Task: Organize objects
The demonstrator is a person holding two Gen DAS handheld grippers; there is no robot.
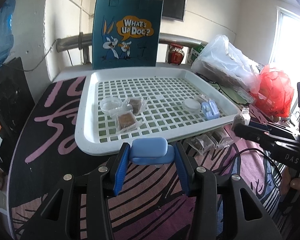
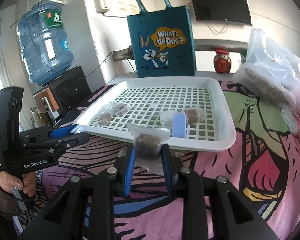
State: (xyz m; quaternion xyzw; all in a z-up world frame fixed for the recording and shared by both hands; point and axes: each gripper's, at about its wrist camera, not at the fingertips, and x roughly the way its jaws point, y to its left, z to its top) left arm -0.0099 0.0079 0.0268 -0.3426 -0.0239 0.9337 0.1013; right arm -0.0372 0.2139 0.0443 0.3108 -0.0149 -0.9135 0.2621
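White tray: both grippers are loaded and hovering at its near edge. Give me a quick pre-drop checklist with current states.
1. Left gripper holds the blue case between both pads: ok.
2. Right gripper is clamped on the bagged brown snack: ok.
3. Free grid space in the white tray ahead of the left gripper: ok, the middle front is bare.
4. Drop spot ahead of the right gripper: not ok, the second blue case and round lid sit just past the rim.
5. Grippers apart from each other: ok.
6. Whether the held blue case is latched: cannot tell.
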